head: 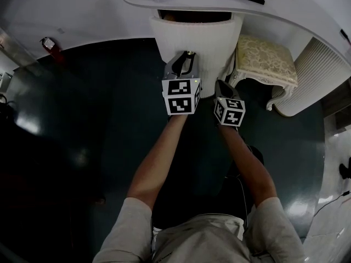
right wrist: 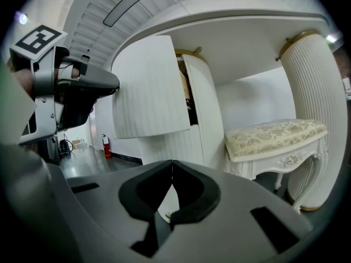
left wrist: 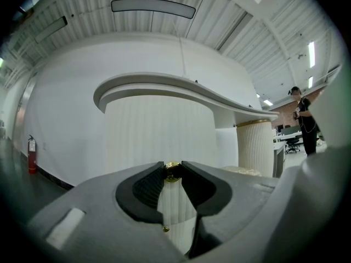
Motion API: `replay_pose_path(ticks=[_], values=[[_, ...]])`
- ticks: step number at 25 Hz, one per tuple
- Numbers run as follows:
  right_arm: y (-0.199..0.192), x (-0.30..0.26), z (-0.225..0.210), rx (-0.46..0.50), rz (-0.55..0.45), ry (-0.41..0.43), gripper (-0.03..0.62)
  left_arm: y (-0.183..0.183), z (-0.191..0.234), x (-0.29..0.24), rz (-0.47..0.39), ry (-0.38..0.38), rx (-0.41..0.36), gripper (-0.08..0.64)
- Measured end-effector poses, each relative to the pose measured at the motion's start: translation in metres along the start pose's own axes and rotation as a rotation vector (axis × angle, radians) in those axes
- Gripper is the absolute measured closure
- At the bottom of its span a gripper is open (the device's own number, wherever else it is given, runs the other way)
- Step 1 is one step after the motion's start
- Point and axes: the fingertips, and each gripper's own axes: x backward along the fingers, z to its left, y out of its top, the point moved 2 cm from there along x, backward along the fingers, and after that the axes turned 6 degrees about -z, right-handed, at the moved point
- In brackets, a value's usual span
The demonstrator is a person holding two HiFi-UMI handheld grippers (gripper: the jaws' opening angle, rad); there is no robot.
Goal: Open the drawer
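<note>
Two claws noted: the left claw [left wrist: 173, 166] is clamped on the brass knob [left wrist: 173, 172] of the drawer [head: 197, 45], which stands partly out beneath the table [head: 164, 1]; the right claw [right wrist: 171, 166] is closed, empty. Judged mid-pull. Next move calls for a straight, level draw outward.

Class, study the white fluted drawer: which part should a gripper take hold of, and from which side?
Its small brass knob, approached level from straight in front. The drawer front is a broad curved panel with no other purchase. The knob protrudes and fits between jaws, as the left gripper shows.
</note>
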Motion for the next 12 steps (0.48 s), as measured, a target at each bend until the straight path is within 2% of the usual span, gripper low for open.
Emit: replay_pose_path(ticks=[5,10,12], values=[[0.006,0.016,0.009,-0.010,-0.032,0.043,0.577,0.001,0.000,0.004,-0.004,-0.003,-0.005,0.454],[0.006,0.054,0.015,-0.126,-0.014,0.140,0.575,0.001,0.000,0.011,0.018,0.005,0.008,0.454],[0.004,0.070,0.011,-0.112,-0.001,0.131,0.577,0.002,0.000,0.010,0.020,0.008,0.009,0.454]])
